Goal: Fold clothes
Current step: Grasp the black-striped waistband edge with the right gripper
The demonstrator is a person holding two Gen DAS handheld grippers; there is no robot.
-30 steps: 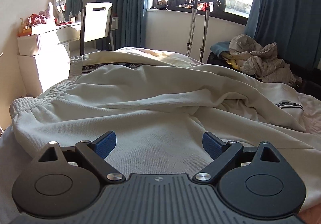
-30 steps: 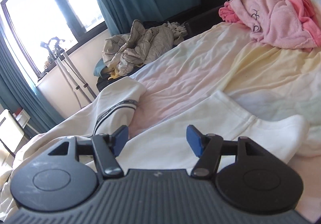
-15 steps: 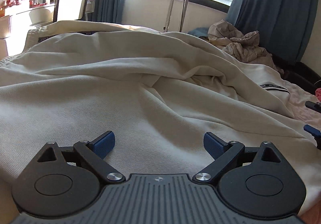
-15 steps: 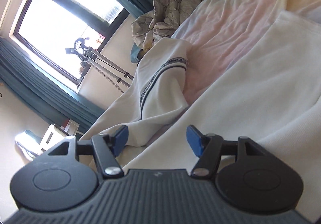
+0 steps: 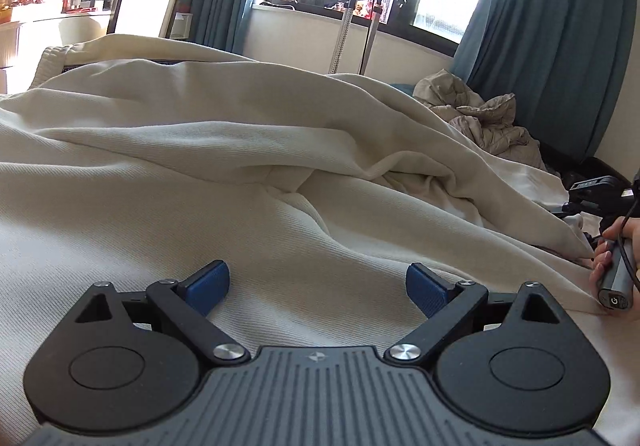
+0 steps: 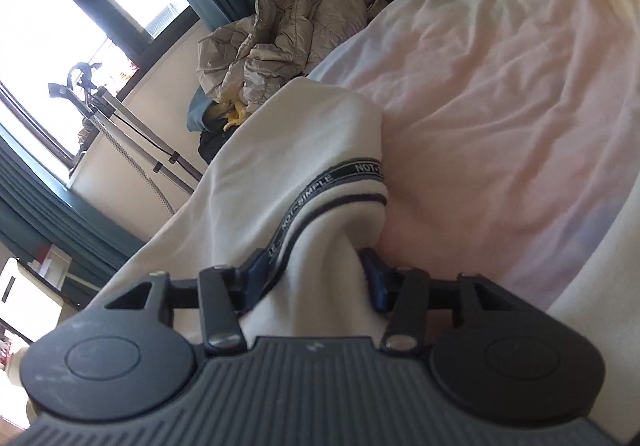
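Observation:
A cream ribbed garment lies spread and rumpled over the bed. My left gripper is open and rests low over its near part, holding nothing. In the right wrist view a cuffed end of the garment, with a dark lettered band, stands up from the bed. My right gripper has its blue pads closed in on this bunched cloth. The right gripper's handle and the hand holding it show at the right edge of the left wrist view.
A pale pink sheet covers the bed to the right. A crumpled grey quilt lies by the window. A metal stand and blue curtains are behind. A white chair and dresser stand far left.
My right gripper moved forward onto the banded cuff and closed on it. My left gripper dropped lower over the garment and stays open. The right gripper's handle and hand came into the left view.

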